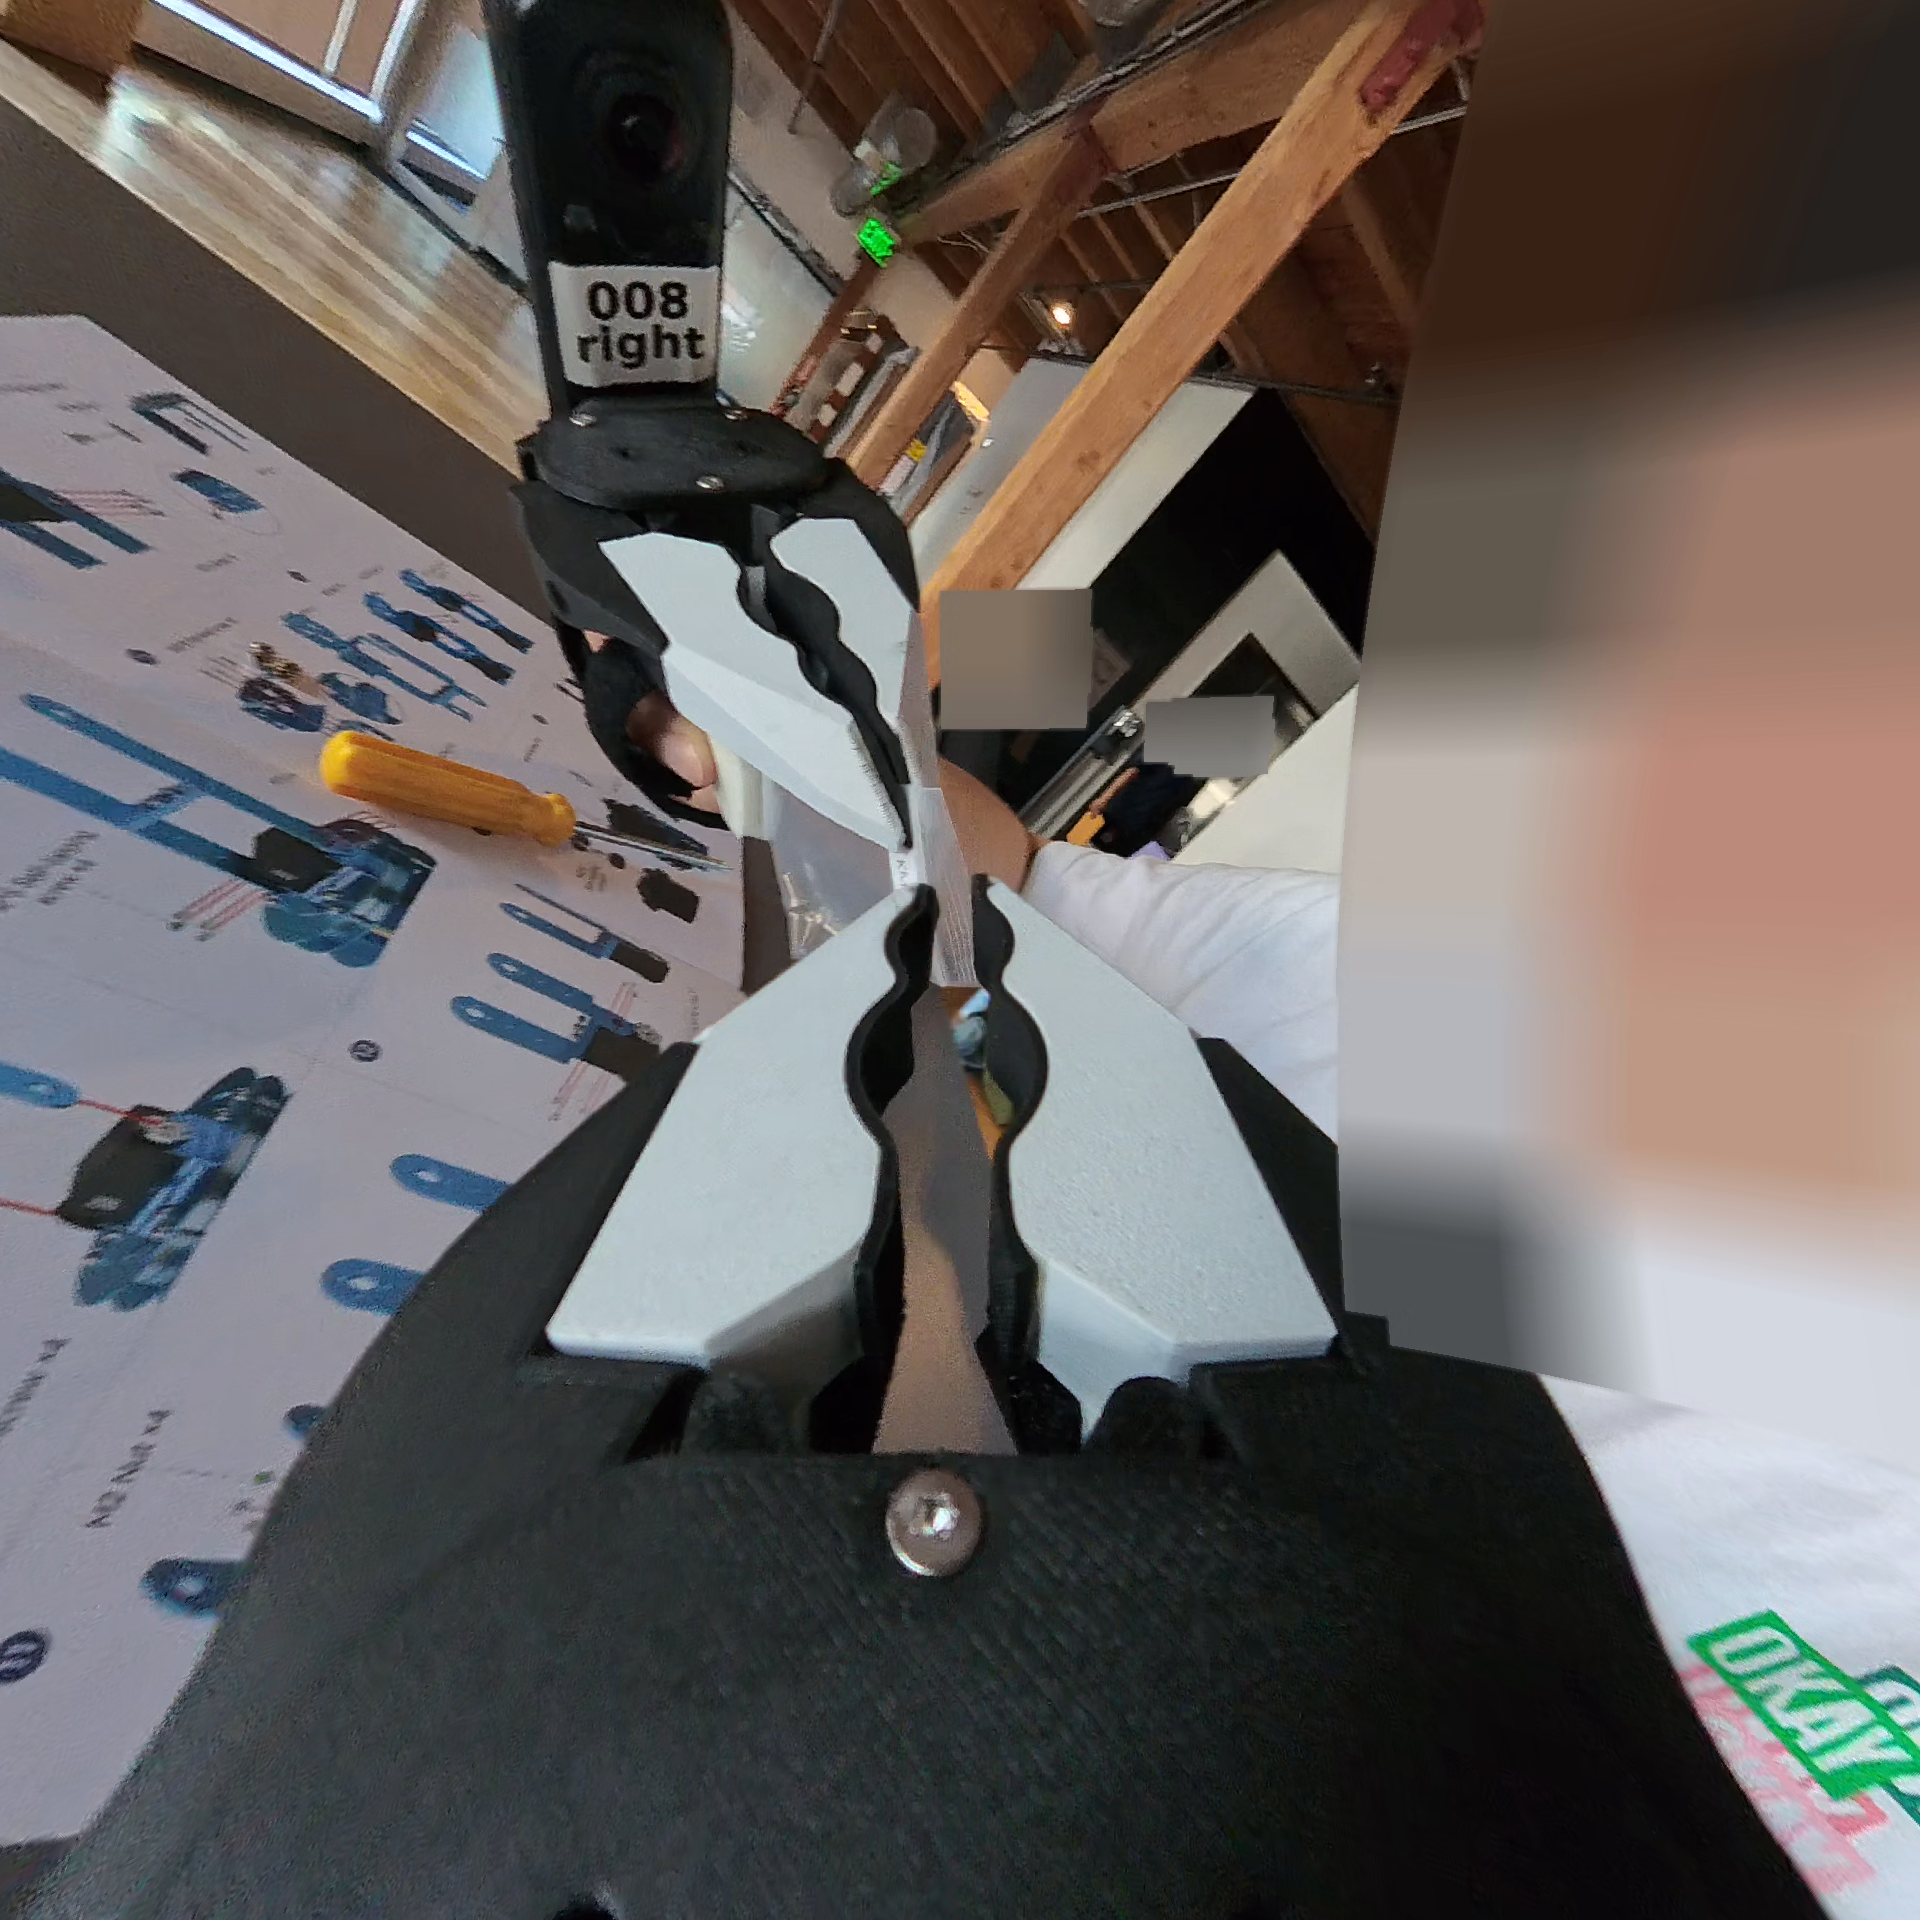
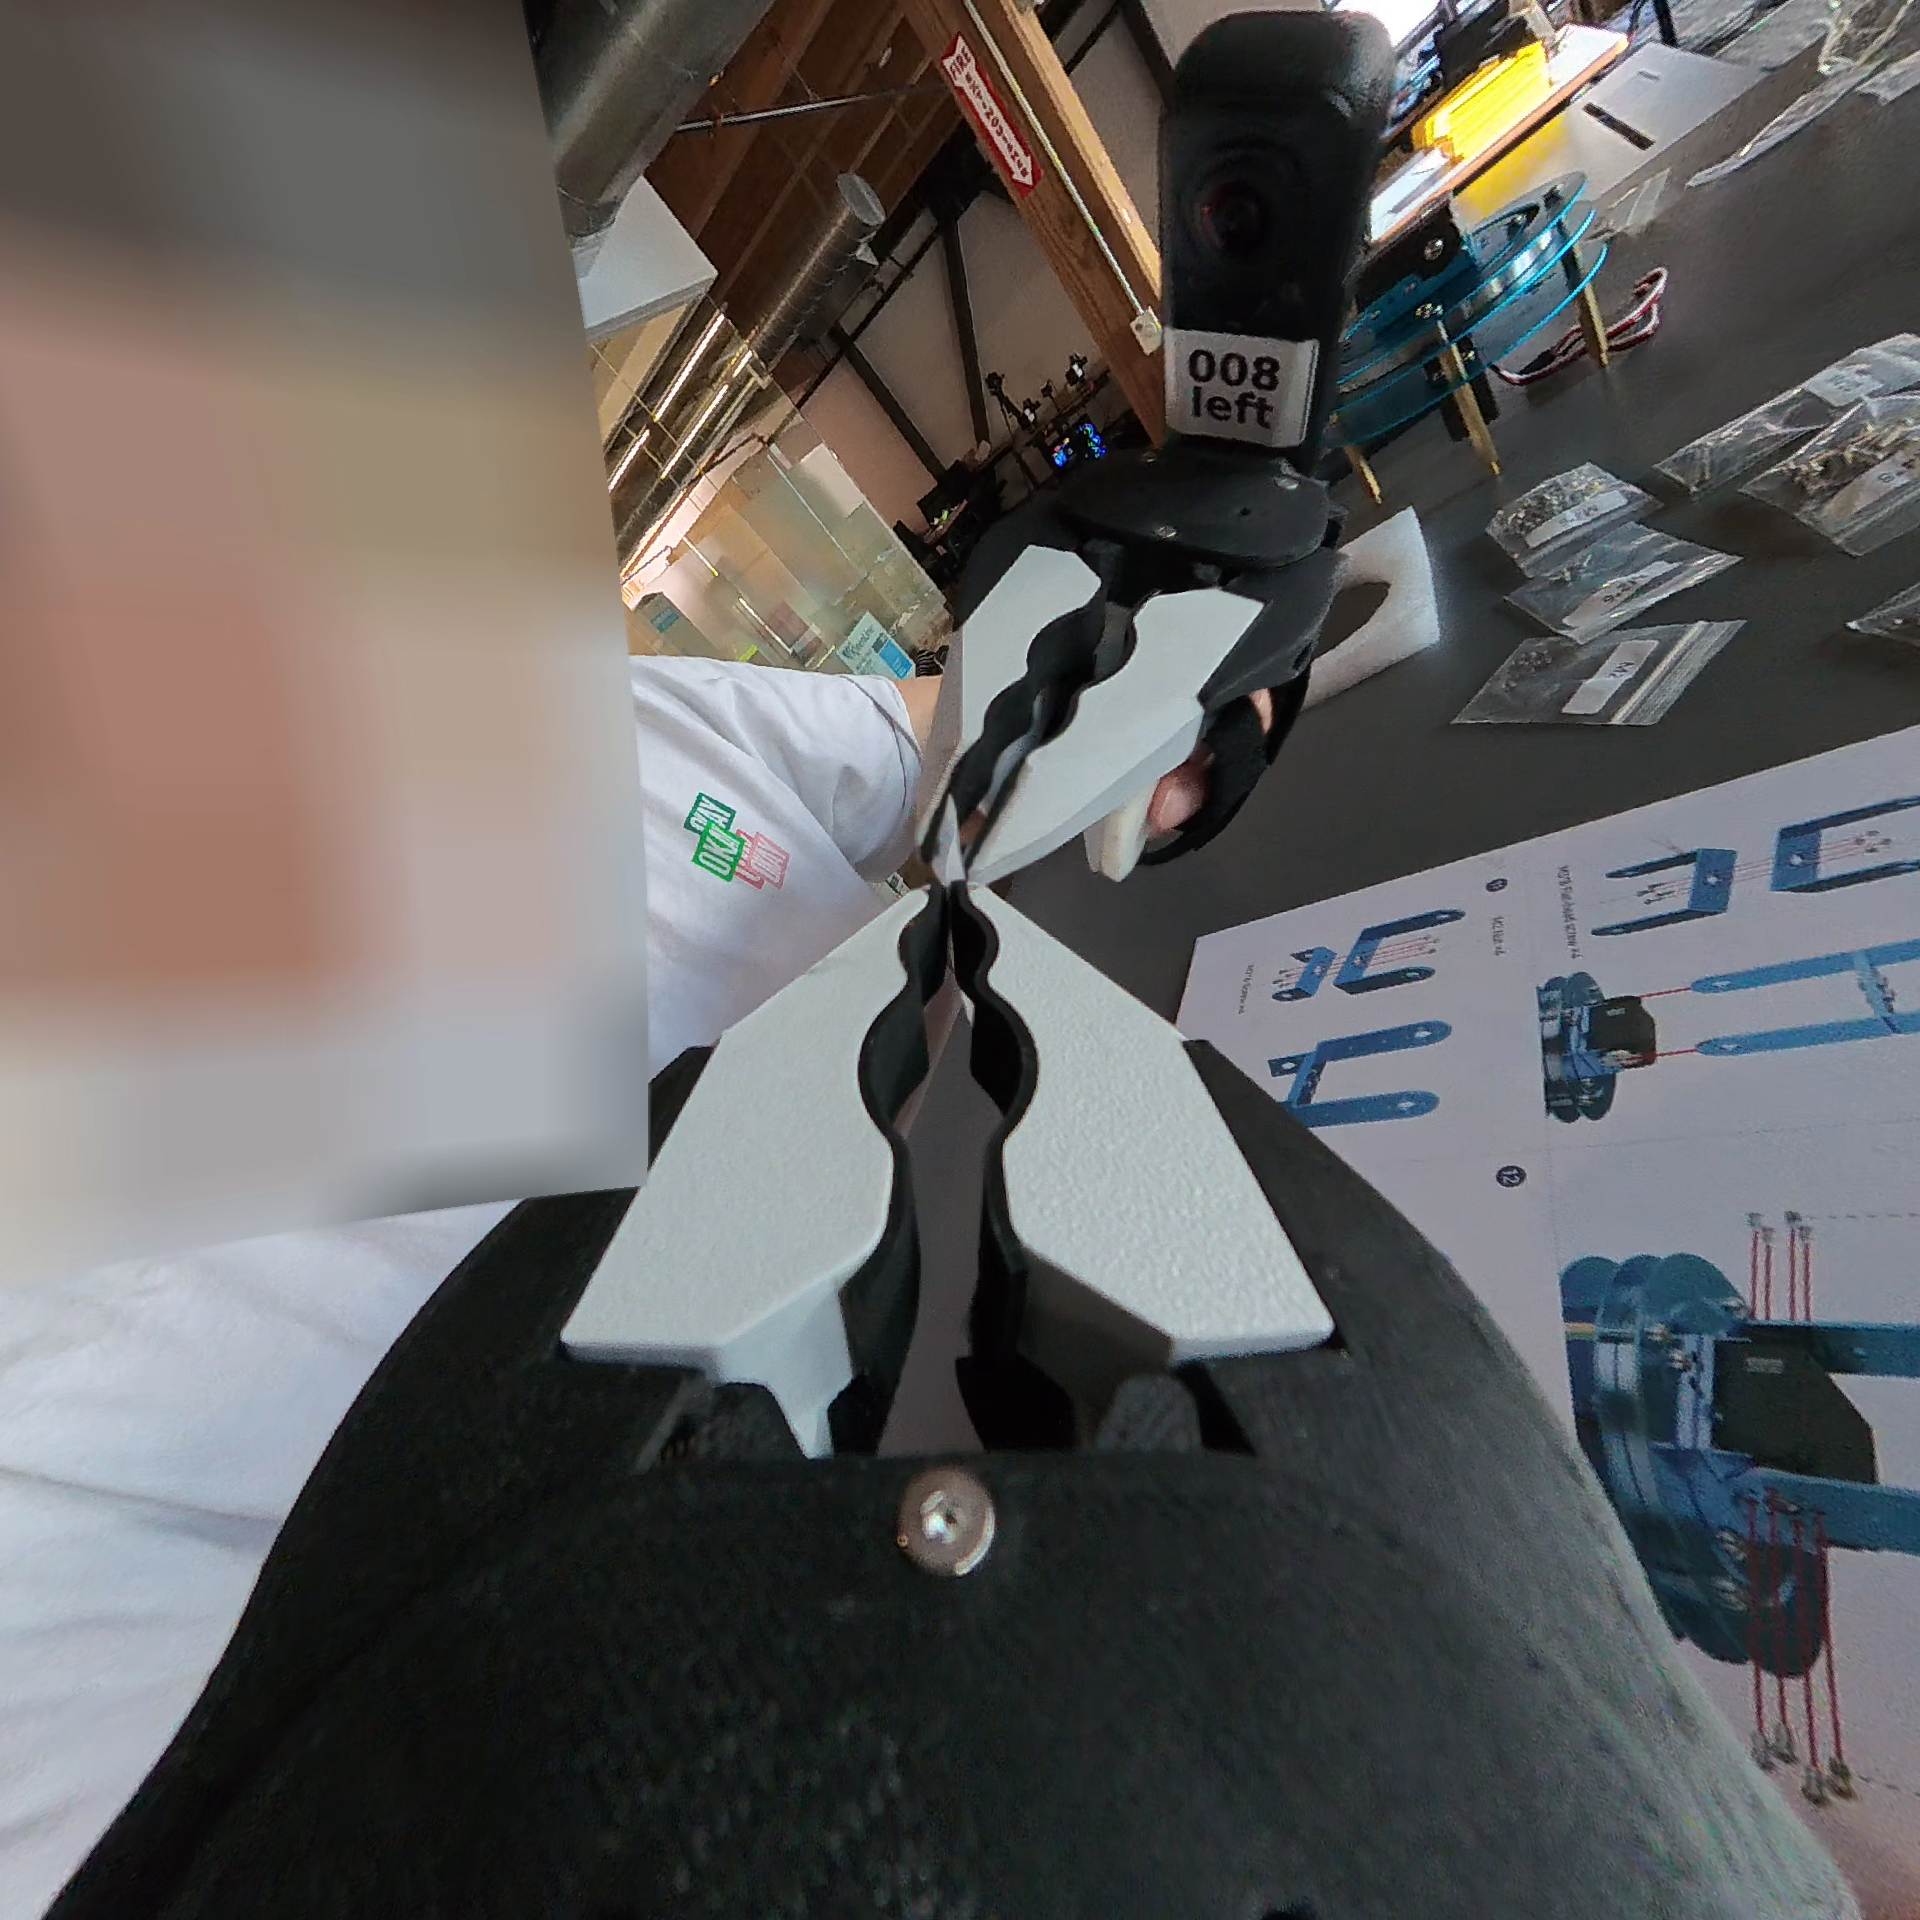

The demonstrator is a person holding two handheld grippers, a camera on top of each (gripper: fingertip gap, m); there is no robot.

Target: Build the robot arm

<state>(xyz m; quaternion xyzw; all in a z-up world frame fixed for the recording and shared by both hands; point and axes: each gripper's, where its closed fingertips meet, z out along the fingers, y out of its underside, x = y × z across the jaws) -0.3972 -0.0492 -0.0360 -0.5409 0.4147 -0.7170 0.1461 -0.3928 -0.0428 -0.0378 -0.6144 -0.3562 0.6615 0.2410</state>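
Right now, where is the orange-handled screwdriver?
In the left wrist view, the orange-handled screwdriver lies on the printed instruction sheet, left of the right gripper. Its tip points toward that gripper's fingers.

Both claws (image 1: 954, 914) pinching clear bag (image 1: 951, 862)

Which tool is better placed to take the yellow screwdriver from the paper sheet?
Probably right: the right tool is nearer the screwdriver, though it and the left tool pinch a clear bag.
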